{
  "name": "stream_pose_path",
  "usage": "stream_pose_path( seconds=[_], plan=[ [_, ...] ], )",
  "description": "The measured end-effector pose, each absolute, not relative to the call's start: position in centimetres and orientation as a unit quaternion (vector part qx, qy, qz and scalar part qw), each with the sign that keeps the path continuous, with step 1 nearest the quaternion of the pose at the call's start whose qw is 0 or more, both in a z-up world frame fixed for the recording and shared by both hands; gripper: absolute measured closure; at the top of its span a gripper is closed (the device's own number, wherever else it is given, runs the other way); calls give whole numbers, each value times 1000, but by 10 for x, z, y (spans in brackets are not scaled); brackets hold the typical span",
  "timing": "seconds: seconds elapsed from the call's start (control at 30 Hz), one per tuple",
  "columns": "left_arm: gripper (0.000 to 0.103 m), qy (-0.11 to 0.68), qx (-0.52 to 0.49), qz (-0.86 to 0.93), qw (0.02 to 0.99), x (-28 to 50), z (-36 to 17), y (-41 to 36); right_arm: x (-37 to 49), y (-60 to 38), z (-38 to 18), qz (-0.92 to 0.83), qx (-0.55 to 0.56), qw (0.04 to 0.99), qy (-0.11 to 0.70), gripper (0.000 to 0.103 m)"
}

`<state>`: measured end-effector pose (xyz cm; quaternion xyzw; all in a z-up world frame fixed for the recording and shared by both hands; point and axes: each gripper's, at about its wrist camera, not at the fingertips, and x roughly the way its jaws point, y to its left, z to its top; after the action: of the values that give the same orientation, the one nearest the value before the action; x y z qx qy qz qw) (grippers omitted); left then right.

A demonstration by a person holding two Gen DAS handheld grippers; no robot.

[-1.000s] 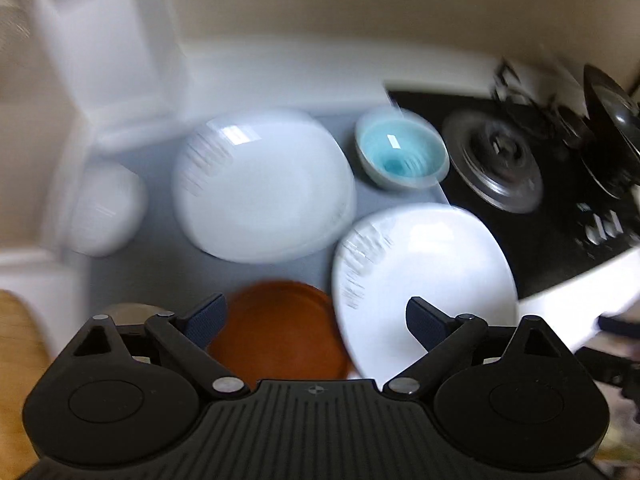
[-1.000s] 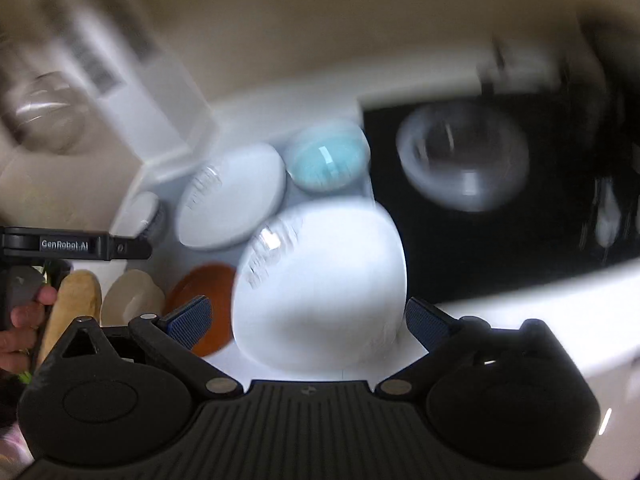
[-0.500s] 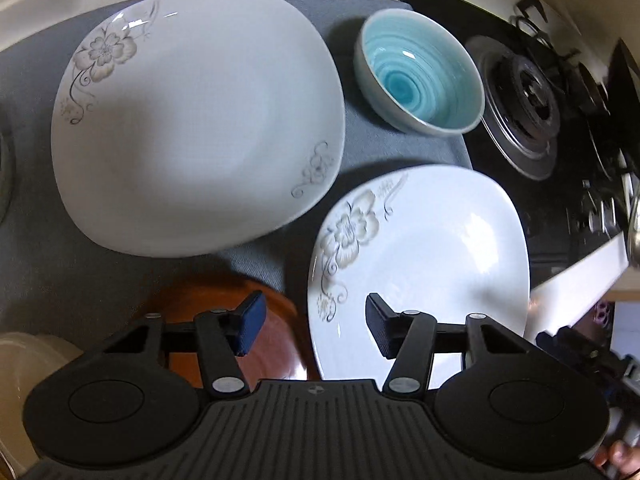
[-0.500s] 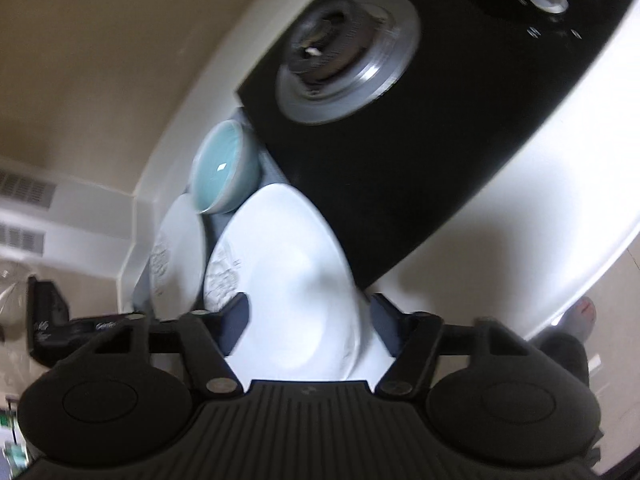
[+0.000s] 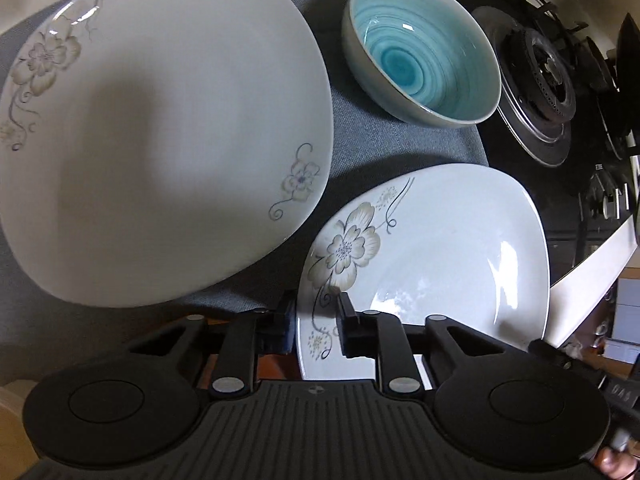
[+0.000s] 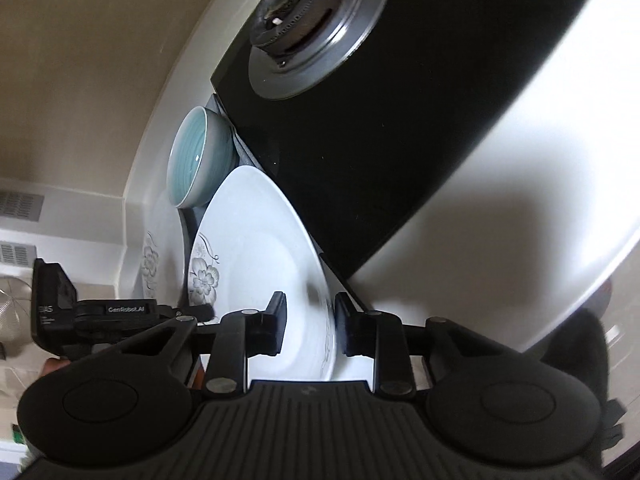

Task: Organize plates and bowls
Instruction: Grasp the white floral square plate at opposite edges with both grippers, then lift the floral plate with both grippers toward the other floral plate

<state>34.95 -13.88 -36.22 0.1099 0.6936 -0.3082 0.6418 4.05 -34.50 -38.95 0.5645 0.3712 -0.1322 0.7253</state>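
Straddling the near-left rim of the smaller flowered plate (image 5: 432, 256), the left gripper (image 5: 316, 320) is seen in the left wrist view with its jaws having just been closing; one pad is sitting under the rim and the other on the painted flower stem, so it appears to be gripping the plate. The plate is lying on the grey mat (image 5: 400, 148) at the near right, with the larger flowered plate (image 5: 160, 132) just beside it on the left and the blue bowl (image 5: 424, 60) beyond it, apart from both. The stove burner (image 5: 536, 92) is sitting to the far right.

In the right wrist view, the right gripper (image 6: 310, 326) is bracketing the opposite rim of the same plate (image 6: 256, 256), its jaws also having just been closing; contact looks likely, though the left pad seems to be standing slightly off the surface. The left gripper (image 6: 132, 312) is showing at the plate's other edge.

Risk assessment: the glazed rim is offering little purchase, so uneven lifting by the two hands is likely to let it slip or tilt. A tilted plate could be striking the larger plate or the bowl nearby.
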Motion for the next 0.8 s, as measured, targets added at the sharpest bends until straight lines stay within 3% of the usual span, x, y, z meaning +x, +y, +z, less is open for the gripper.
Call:
stream_pose_path(
  seconds=[0.2, 0.43, 0.53, 0.8],
  plan=[
    [68, 670, 149, -332, 647, 337, -364, -151, 39, -334, -406, -135, 590, 709, 362, 77],
    [69, 628, 187, -359, 664, 324, -353, -155, 36, -324, -399, -133, 553, 745, 348, 78],
    [69, 643, 176, -353, 657, 328, -363, -159, 32, -328, -408, -136, 577, 731, 338, 84],
    [68, 639, 160, -354, 663, 334, -360, -153, 38, -326, -405, -130, 561, 741, 346, 84]
  ],
)
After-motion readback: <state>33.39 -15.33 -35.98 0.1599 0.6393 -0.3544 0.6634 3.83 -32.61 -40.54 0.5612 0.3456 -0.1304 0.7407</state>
